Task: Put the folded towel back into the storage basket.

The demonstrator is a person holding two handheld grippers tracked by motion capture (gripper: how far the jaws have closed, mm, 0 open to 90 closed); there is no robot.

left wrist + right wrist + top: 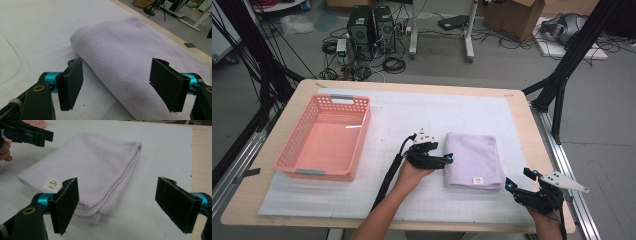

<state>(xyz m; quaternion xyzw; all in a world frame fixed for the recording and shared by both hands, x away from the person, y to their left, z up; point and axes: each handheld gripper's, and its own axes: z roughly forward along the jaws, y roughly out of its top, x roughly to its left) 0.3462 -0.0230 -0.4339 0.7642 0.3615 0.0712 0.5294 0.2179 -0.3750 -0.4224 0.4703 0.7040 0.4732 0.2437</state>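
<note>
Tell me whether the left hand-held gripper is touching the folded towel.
Apart. The left gripper view shows the left hand-held gripper open, its pads short of the towel.

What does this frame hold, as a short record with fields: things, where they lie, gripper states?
towel: lilac, folded, flat on the mat, white label at its near edge
basket: pink, on the mat left of the towel, nothing visible inside
left gripper: open, at the towel's left folded edge, not clamped on it
right gripper: open, off the towel's near right corner
mat: white, gridded, covers the table
</note>
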